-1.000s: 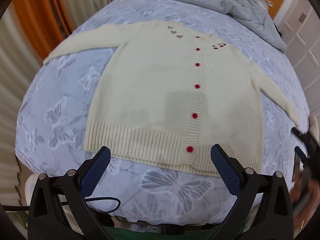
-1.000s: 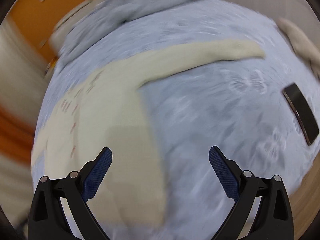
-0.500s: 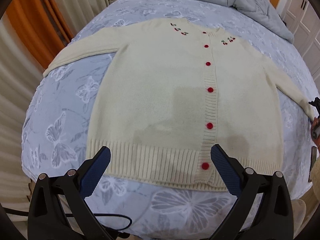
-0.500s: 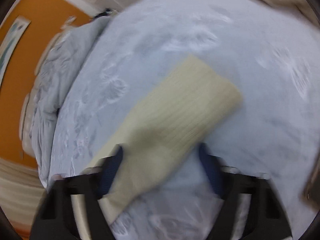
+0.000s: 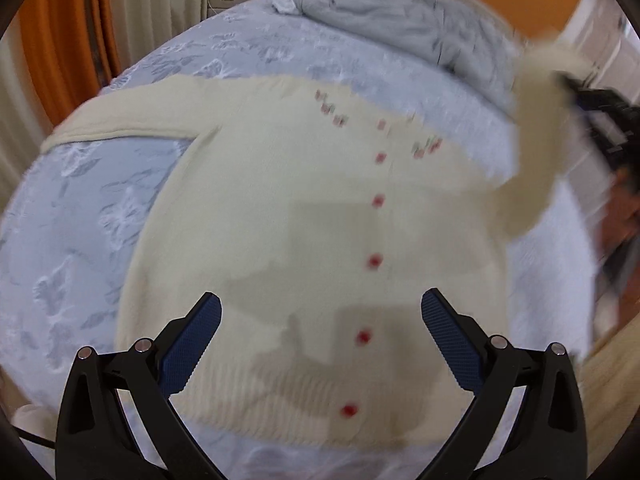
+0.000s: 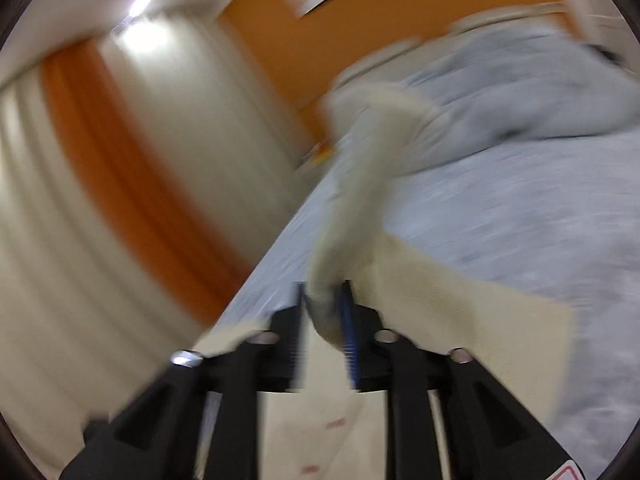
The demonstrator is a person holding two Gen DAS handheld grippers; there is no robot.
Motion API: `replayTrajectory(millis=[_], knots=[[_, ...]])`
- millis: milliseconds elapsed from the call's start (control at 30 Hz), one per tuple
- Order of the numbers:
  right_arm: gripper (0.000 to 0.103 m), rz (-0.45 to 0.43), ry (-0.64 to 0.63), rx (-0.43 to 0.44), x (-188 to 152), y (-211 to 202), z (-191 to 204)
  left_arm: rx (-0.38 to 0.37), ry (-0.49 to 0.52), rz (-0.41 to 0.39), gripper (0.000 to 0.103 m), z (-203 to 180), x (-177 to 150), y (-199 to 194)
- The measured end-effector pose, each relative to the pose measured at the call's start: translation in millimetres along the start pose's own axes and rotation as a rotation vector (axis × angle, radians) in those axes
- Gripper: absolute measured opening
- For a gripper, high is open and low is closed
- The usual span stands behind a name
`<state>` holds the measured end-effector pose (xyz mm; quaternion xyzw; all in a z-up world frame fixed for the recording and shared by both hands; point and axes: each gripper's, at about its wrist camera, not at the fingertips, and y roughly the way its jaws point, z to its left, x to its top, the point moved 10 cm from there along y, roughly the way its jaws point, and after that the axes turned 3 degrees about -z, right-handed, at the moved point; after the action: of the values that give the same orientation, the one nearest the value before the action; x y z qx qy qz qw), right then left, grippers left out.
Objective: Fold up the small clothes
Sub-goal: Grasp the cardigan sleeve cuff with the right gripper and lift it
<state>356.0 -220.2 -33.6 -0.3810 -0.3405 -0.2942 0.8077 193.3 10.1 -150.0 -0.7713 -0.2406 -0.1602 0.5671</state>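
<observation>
Knitwear, a cream button-front wool cardigan (image 5: 304, 216), is soft, floppy; right claw (image 6: 326, 312), jaws opening, pinches its sleeve cuff (image 6: 360, 184); left claw (image 5: 320, 344) spread.

The left tongs (image 5: 320, 336) sit at the bottom of the left wrist view, angled downward, blue pads spread wide with nothing between them. The right tongs (image 6: 326, 312), blurred, appear low centre in their own view, jaws opening slightly yet pinching a cream sleeve (image 6: 360, 184).
</observation>
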Motion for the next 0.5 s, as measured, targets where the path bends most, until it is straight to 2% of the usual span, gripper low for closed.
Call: replayTrajectory(millis=[33, 100, 167, 233, 333, 400, 433, 500], knots=[[0.037, 0.033, -0.06, -0.041, -14, 21, 10, -0.031, -0.025, -0.007, 0.098, -1, 10, 2], [0.037, 0.077, -0.082, -0.112, -38, 39, 6, -0.067, -0.064, -0.012, 0.098, 1, 29, 10], [0.04, 0.093, 0.027, -0.153, -64, 30, -23, -0.11, -0.114, -0.018, 0.098, 4, 53, 26], [0.042, 0.108, 0.158, -0.252, -92, 16, -64, -0.121, -0.137, -0.031, 0.098, 8, 74, 46], [0.043, 0.175, 0.264, -0.351, -132, -5, -107, -0.1, -0.167, -0.02, 0.098, 18, 100, 94], [0.043, 0.192, 0.345, -0.341, -149, -10, -121, -0.098, -0.243, 0.022, 0.098, 28, 105, 128], [0.043, 0.184, 0.418, -0.304, -152, -7, -127, -0.105, -0.288, 0.043, 0.098, 32, 105, 143], [0.051, 0.166, 0.522, -0.261, -166, -7, -133, -0.091, -0.4, 0.071, 0.09, 45, 104, 172]])
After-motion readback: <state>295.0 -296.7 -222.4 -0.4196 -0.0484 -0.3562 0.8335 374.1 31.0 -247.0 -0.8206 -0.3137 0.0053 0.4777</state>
